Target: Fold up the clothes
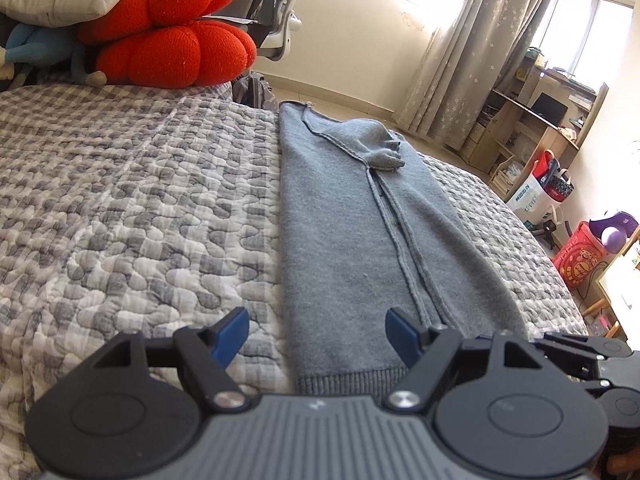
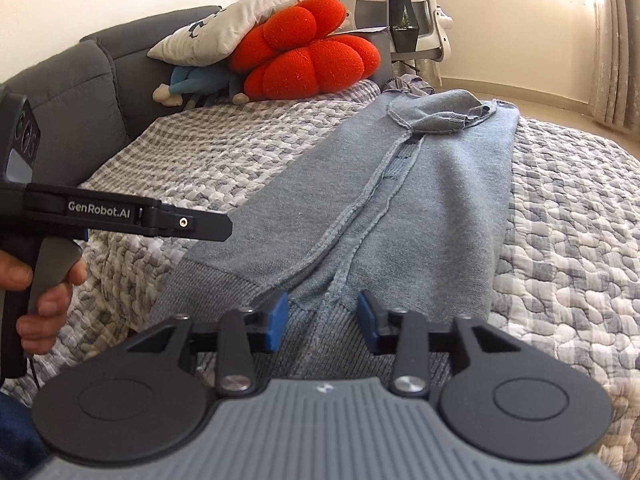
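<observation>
Two grippers are angled down over the near end of a grey sweater (image 1: 344, 216) that is laid lengthwise on the quilted checked bed (image 1: 120, 200), both sleeves folded in along the middle and the collar end lying farthest away. The left gripper (image 1: 318, 334) is held with its jaws spread wide and nothing clasped; the sweater's left edge runs up between the blue pads, one pad being seen over the quilt and the other over the knit. In the right wrist view this gripper is seen from the side, gripped at its handle by the person's left hand (image 2: 42, 300), just beside the ribbed hem (image 2: 320, 332). The right gripper (image 2: 323, 320) is poised over that hem, its jaws parted only a little, with the folded sleeve ends lying in the gap; no cloth is pinched by the pads. Red cushions (image 2: 308, 56) and a pale pillow (image 2: 224, 28) are stacked at the far side of the bed.
</observation>
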Demonstrator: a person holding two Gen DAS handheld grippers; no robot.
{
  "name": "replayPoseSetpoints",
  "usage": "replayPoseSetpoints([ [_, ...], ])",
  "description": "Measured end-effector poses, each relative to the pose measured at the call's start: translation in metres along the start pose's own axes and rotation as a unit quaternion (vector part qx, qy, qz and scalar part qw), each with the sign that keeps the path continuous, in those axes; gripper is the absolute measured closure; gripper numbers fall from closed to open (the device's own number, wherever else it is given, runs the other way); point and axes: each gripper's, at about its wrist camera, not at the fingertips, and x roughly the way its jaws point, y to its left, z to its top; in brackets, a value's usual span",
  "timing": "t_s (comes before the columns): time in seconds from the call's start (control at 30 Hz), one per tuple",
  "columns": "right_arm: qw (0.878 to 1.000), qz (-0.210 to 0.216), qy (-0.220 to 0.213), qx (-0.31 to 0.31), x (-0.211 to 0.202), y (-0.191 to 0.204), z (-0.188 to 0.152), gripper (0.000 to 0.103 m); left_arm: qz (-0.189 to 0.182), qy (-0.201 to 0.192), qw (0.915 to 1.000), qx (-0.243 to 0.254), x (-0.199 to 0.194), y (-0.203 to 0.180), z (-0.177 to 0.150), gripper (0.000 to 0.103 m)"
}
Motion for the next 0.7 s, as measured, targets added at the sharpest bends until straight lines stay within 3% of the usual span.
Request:
replayPoseSetpoints([
  [0.07,1.0,-0.01,-0.001,-0.001,0.0,-0.002,0.0,0.092,-0.004,0.004,1.0,-0.005,0.001,0.001,-0.002,0.027],
  [0.13,1.0,-0.006,-0.004,0.008,-0.002,-0.005,0.001,0.095,-0.007,0.005,0.9999,-0.008,0.002,0.001,-0.002,0.027],
  [0.33,0.999,0.022,-0.024,0.032,-0.016,-0.003,0.006,0.095,-0.012,-0.001,0.9999,-0.007,-0.004,0.0,-0.002,0.027],
  [0.47,1.0,0.017,-0.005,0.021,-0.005,0.003,0.006,0.095,-0.012,0.0,0.9999,-0.007,-0.004,0.001,-0.001,0.027],
  [0.57,1.0,0.015,0.007,0.022,0.004,0.006,0.001,0.092,-0.013,0.002,0.9999,-0.01,-0.004,0.002,-0.003,0.027],
  [0.6,1.0,0.017,0.006,0.026,0.003,0.006,0.002,0.086,-0.013,0.002,0.9999,-0.011,-0.005,0.003,-0.004,0.027],
  [0.7,0.999,0.017,0.002,0.032,-0.003,0.008,0.006,0.085,-0.012,0.001,0.9999,-0.011,-0.006,0.003,-0.003,0.027],
])
